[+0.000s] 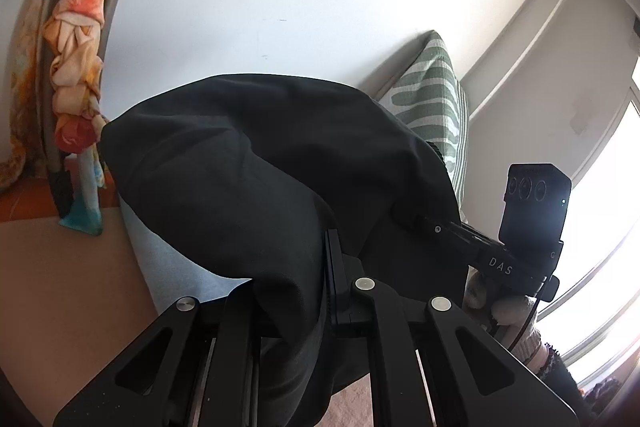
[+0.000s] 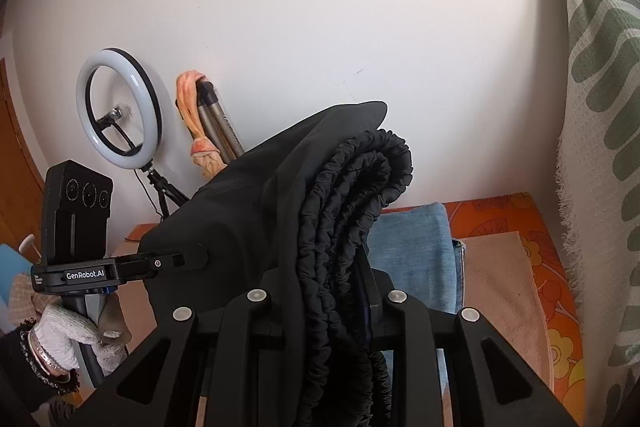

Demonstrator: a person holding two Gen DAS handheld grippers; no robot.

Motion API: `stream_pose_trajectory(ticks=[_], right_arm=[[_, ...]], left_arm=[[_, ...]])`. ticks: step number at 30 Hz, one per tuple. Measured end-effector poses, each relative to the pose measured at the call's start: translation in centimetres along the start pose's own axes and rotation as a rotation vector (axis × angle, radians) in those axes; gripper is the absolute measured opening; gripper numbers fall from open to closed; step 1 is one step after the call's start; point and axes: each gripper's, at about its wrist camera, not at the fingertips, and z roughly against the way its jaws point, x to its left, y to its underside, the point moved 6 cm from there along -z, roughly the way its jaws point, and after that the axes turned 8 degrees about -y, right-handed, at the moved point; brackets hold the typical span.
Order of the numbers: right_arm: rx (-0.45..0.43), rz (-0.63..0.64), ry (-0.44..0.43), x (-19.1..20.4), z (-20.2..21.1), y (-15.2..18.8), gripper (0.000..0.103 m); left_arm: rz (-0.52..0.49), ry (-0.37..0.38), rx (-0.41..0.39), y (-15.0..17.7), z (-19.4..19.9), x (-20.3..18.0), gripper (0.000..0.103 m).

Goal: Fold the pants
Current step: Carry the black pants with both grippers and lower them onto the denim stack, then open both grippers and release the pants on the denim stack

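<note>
The space directly ahead of both sets of jaws is filled by the black pants (image 1: 256,163), which are draped up and over the fingers. Beyond and above them only a bare white wall (image 2: 320,7) is seen. To the left of the right jaws stand a ring light (image 2: 120,107) and a tripod (image 2: 224,131); to their right a green patterned cushion (image 2: 596,107) blocks passage. Below, folded blue cloth (image 2: 416,243) lies.

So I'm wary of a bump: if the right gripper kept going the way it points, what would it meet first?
Beyond the pants it holds, the right gripper would probably reach the blue cloth on the bed, then the white wall; depth is unclear.
</note>
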Motion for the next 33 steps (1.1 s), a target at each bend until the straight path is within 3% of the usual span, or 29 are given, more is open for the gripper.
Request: stream_pose_trajectory(ticks=[5, 11, 13, 15, 17, 20, 22, 26, 33], right_arm=[[0.057, 0.022, 0.017, -1.6, -1.8, 0.3, 0.023], [0.120, 0.059, 0.145, -4.5, -4.7, 1.4, 0.027], [0.136, 0.043, 0.190, -5.8, -5.0, 1.7, 0.030], [0.142, 0.014, 0.247, -7.0, -4.5, 1.8, 0.047], [0.127, -0.005, 0.246, -7.4, -3.6, 1.9, 0.048], [0.117, -0.010, 0.268, -7.3, -2.3, 1.9, 0.062], [0.117, -0.012, 0.272, -6.8, -1.6, 2.0, 0.067], [0.097, -0.015, 0.274, -5.0, 0.3, 2.3, 0.079], [0.072, 0.006, 0.277, -1.6, 3.8, 3.5, 0.082]], left_arm=[[-0.005, -0.053, 0.025, 0.6, -1.8, 1.4, 0.007], [0.022, -0.164, 0.071, 0.9, -3.6, 4.3, 0.017], [0.048, -0.201, 0.090, 1.3, -3.7, 5.2, 0.023], [0.055, -0.200, 0.090, 1.4, -3.5, 5.7, 0.027], [0.049, -0.207, 0.088, 1.6, -3.2, 6.0, 0.027], [0.056, -0.204, 0.088, 1.7, -2.8, 6.7, 0.033], [0.058, -0.193, 0.082, 1.8, -2.2, 6.8, 0.044], [0.036, -0.197, 0.069, 2.1, 0.1, 6.9, 0.046], [0.012, -0.194, 0.025, 2.7, 4.9, 5.1, 0.047]])
